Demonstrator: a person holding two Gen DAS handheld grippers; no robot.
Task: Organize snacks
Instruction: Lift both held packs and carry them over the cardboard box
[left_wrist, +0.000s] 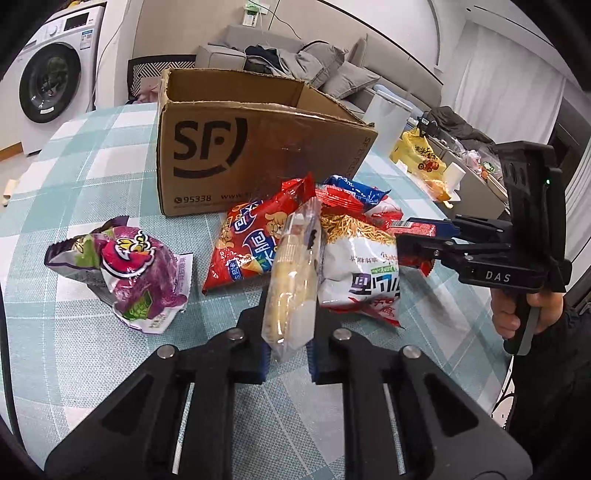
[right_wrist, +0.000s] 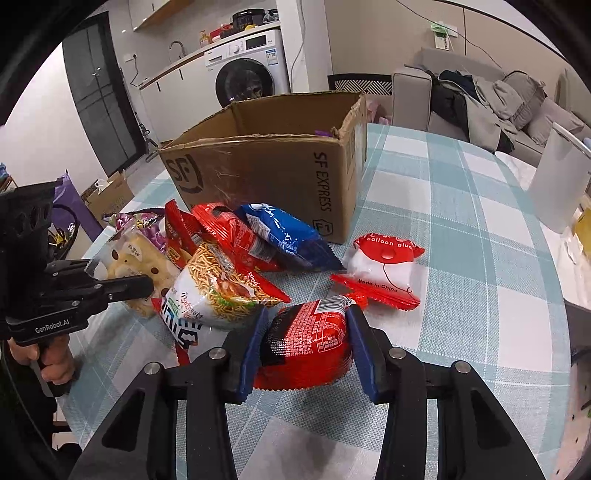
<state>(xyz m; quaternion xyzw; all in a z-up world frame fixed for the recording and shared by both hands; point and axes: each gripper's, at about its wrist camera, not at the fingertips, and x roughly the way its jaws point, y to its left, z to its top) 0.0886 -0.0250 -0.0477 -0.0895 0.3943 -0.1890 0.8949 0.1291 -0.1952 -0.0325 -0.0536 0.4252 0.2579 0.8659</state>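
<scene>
Left wrist view: the left gripper (left_wrist: 287, 360) is clamped on a clear plastic packet of pale yellow biscuits (left_wrist: 293, 273), which stands upright between the blue pads, lifted off the teal-and-white checked tablecloth (left_wrist: 92, 147). Beyond it lie a red snack bag with blue lettering (left_wrist: 251, 240) and a white-and-red noodle-snack bag (left_wrist: 360, 266), the two nearly touching the packet on either side. A crumpled purple snack bag (left_wrist: 129, 266) sits apart to the left. An open brown cardboard box marked SF (left_wrist: 251, 147) stands just behind the pile. At the right edge, the right gripper (left_wrist: 412, 249) is seen side-on, held by a hand (left_wrist: 517, 314).

Right wrist view: the right gripper (right_wrist: 303, 347) has its jaws closed on a glossy red foil packet with a barcode panel (right_wrist: 306, 343), pads pressing both sides, the packet low over the cloth. A red-and-white packet printed "balloon glue" (right_wrist: 384, 269) lies just beyond it. A blue foil bag (right_wrist: 284, 232) and a red bag (right_wrist: 232, 229) lean against each other in front of the box (right_wrist: 277, 166). The left gripper (right_wrist: 144, 286) enters from the left, holding the biscuit packet (right_wrist: 140, 258).
</scene>
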